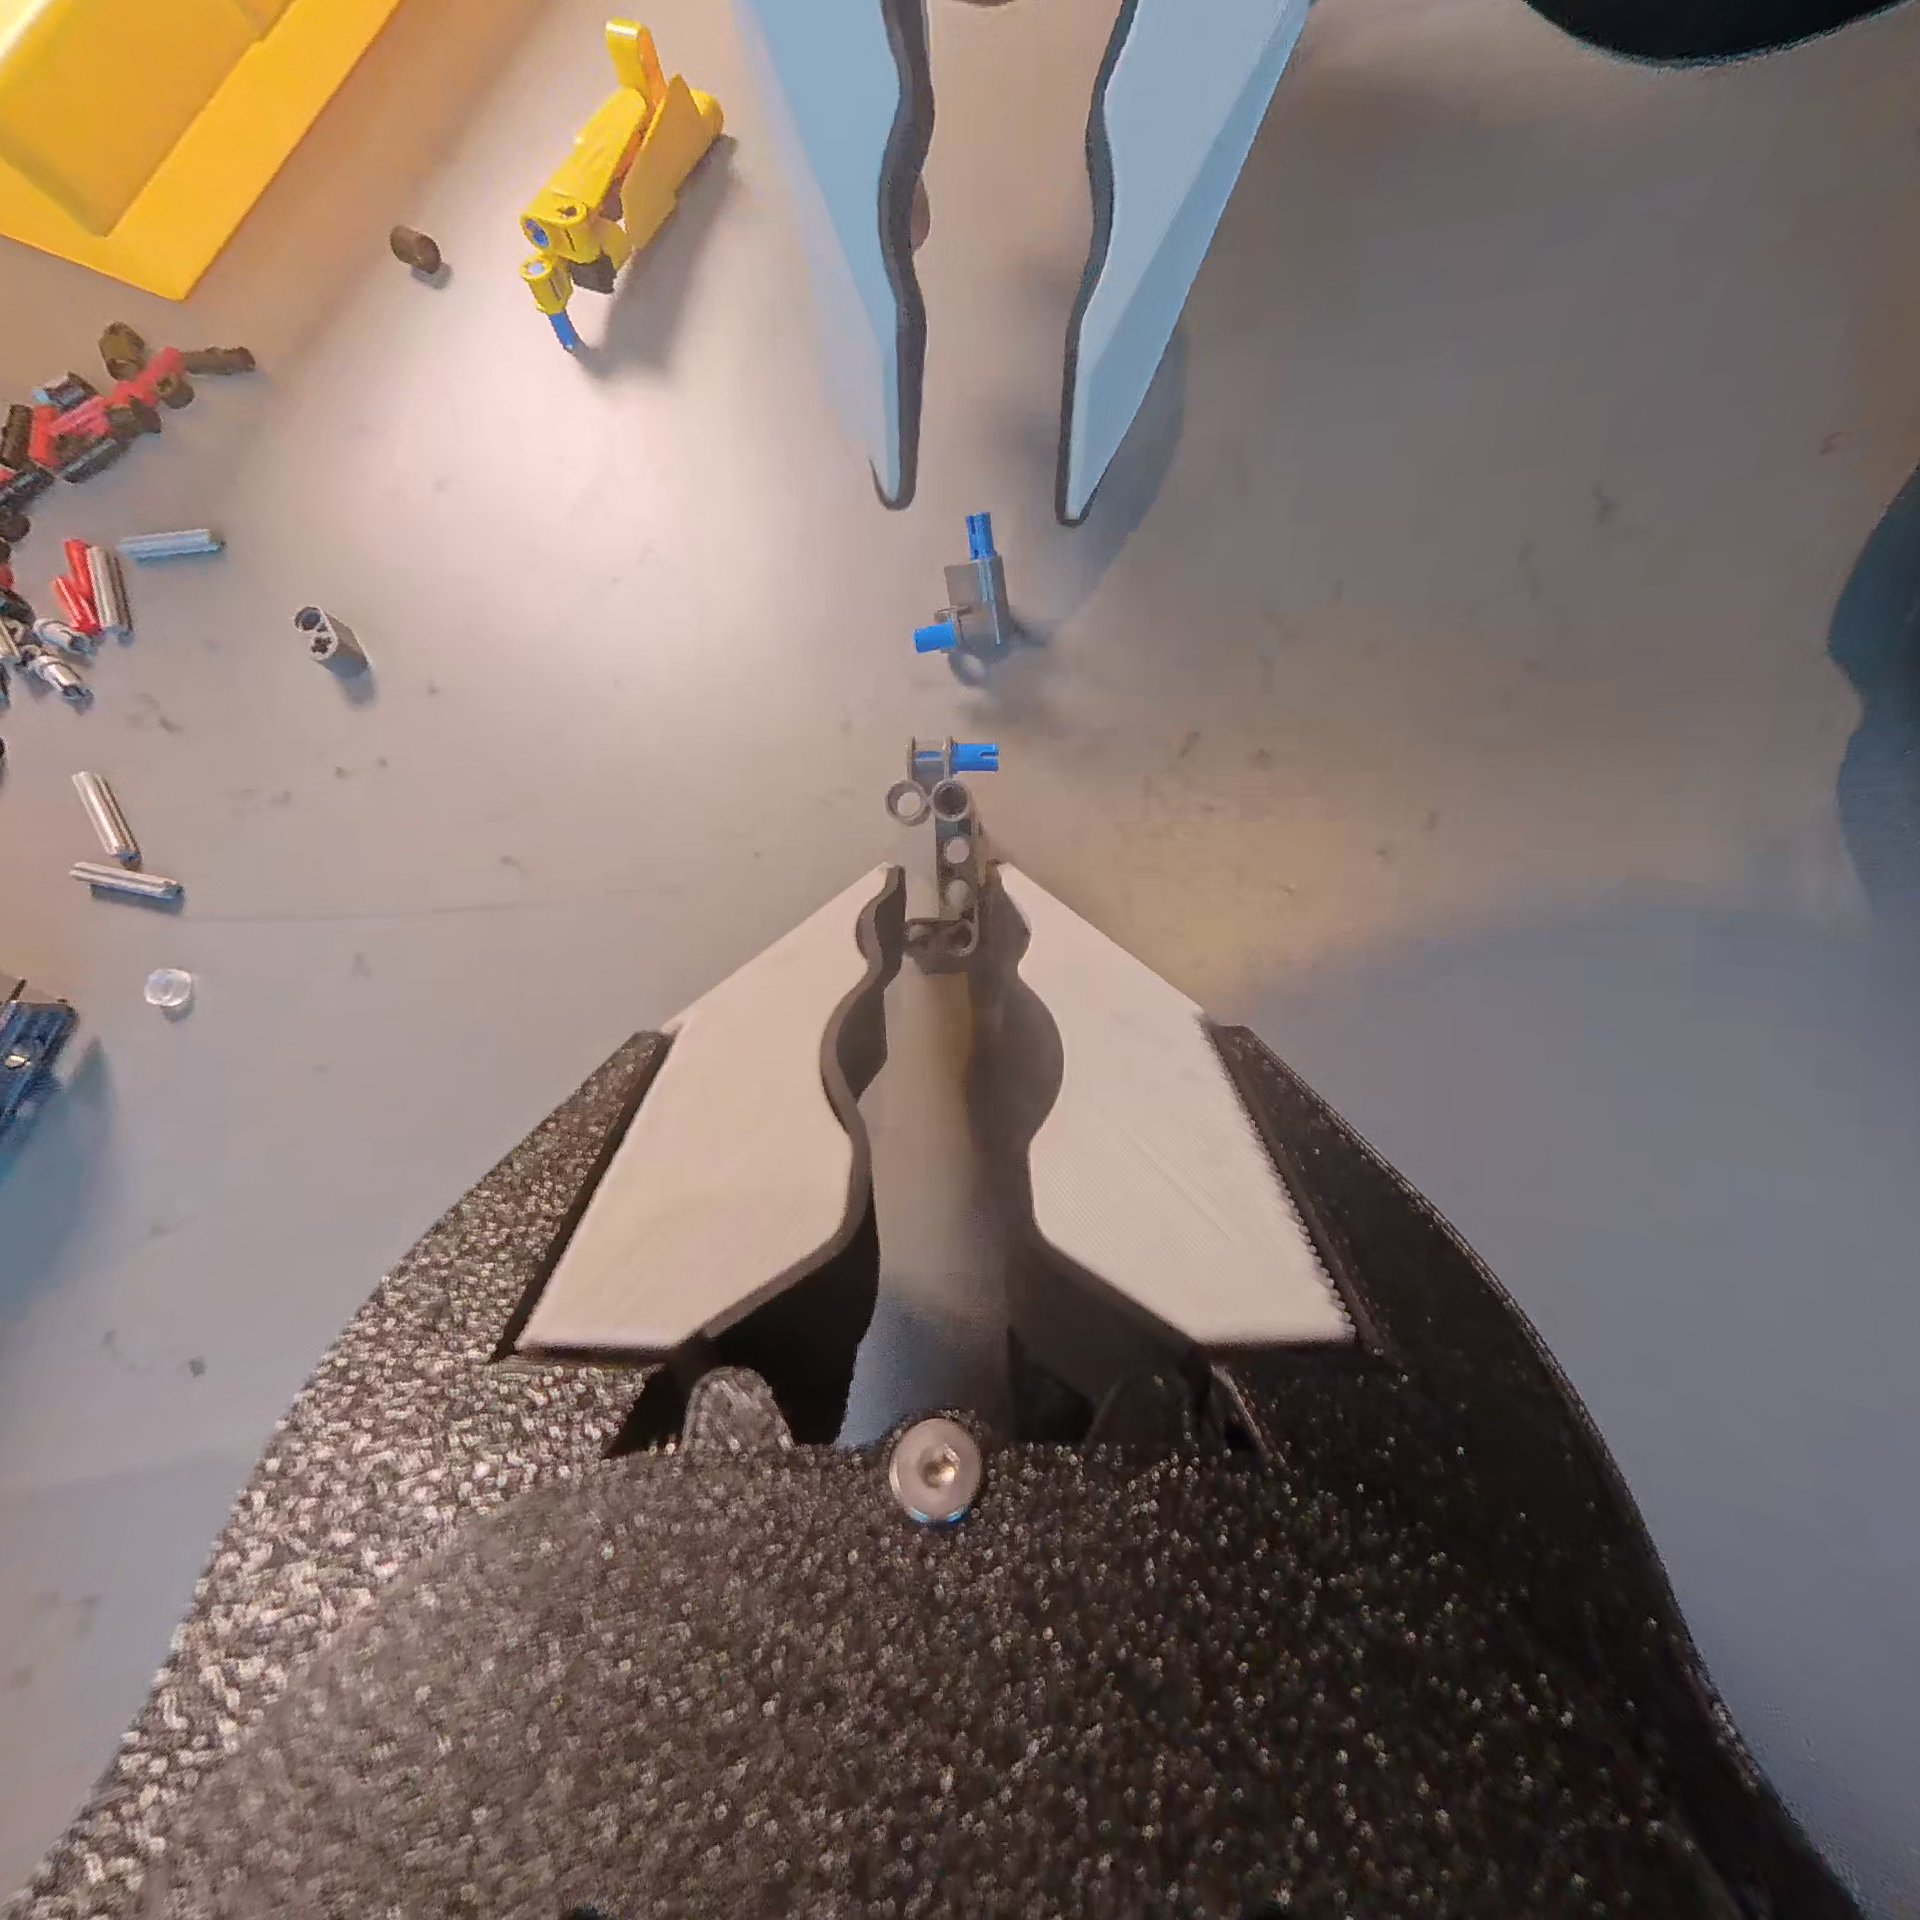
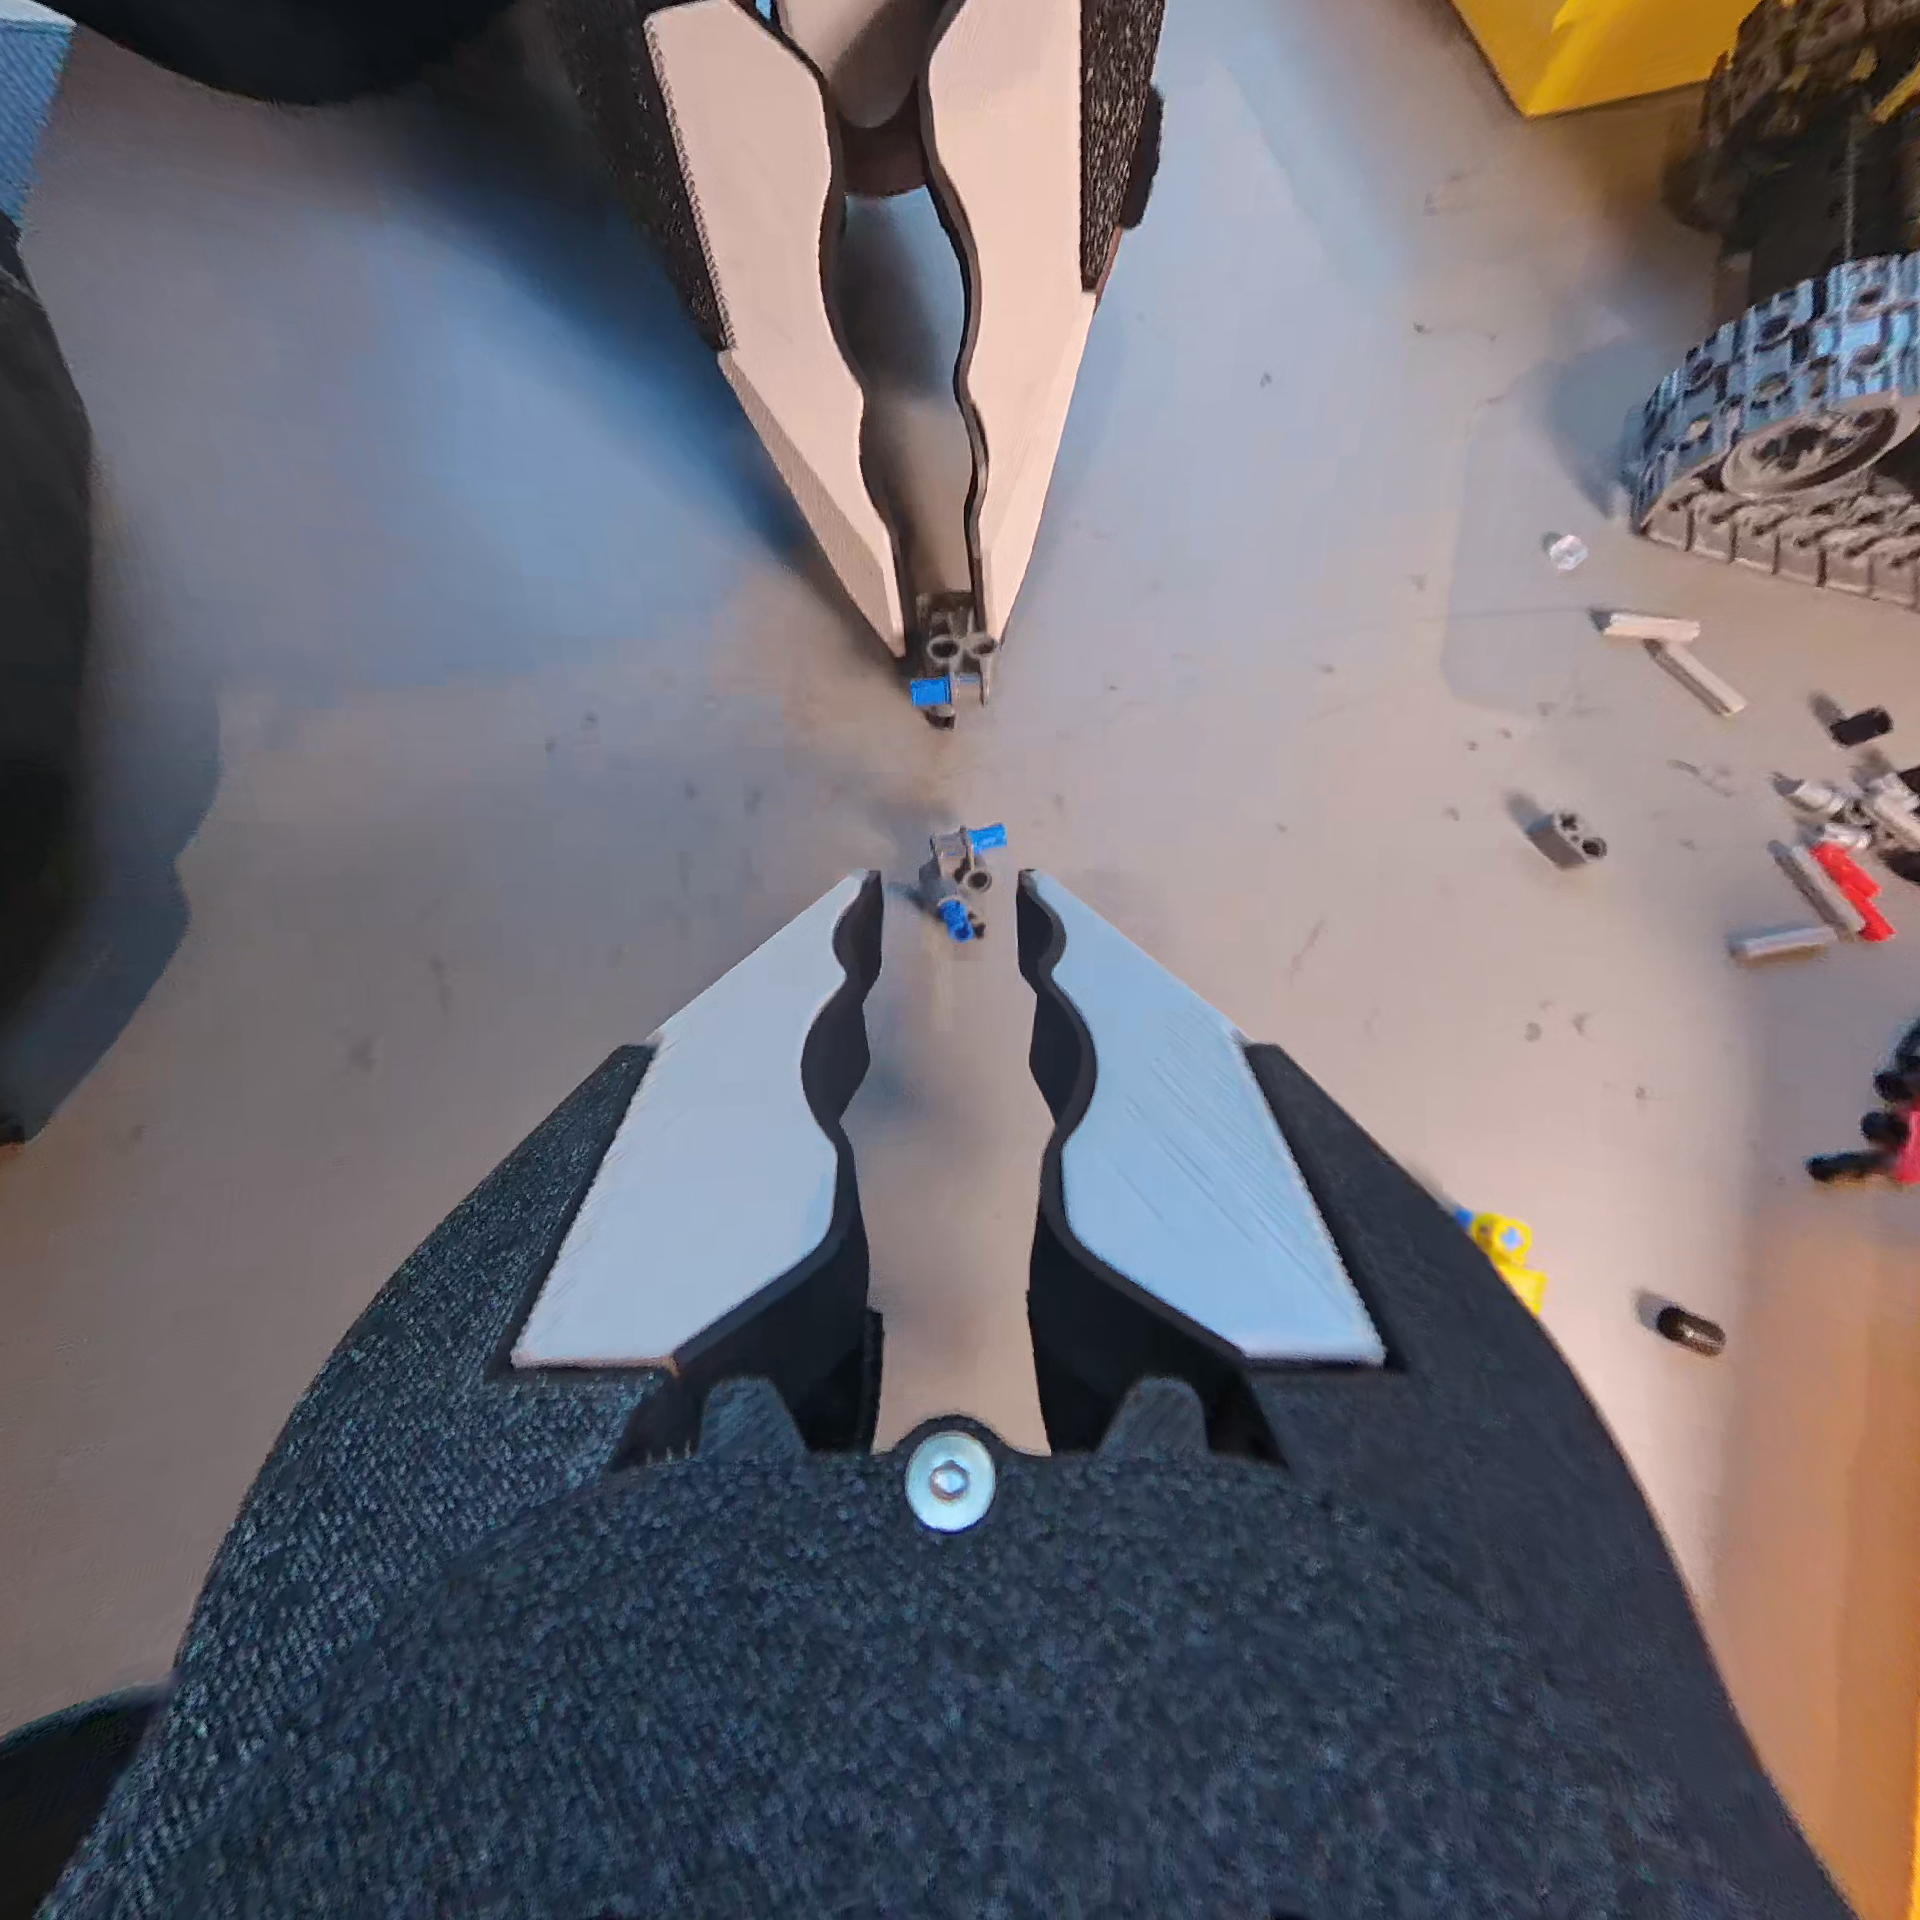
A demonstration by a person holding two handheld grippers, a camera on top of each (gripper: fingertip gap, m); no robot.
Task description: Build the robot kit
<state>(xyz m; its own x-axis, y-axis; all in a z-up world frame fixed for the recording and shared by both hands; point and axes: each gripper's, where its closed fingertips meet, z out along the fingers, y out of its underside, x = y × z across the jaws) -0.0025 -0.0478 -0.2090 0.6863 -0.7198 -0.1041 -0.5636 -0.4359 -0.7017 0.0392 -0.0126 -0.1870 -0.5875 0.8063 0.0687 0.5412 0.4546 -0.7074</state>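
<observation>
Grey tabletop is strewn with small parts at 9 o'clock. A grey beam assembly is clamped by the left gripper; the right gripper, spread wide, is poised around a grey-blue connector piece at 12 o'clock.

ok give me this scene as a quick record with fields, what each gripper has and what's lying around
left gripper: shut on dark grey plastic holed beam with blue pin
right gripper: open, holds nothing, tips either side of small grey connector with two blue pins
connector: lying on grey tabletop, between the two grippers
left of left gripper: loose grey, red and black pins and axles; yellow plastic assembly; yellow box
right of right gripper: black tracked tread assembly
</observation>
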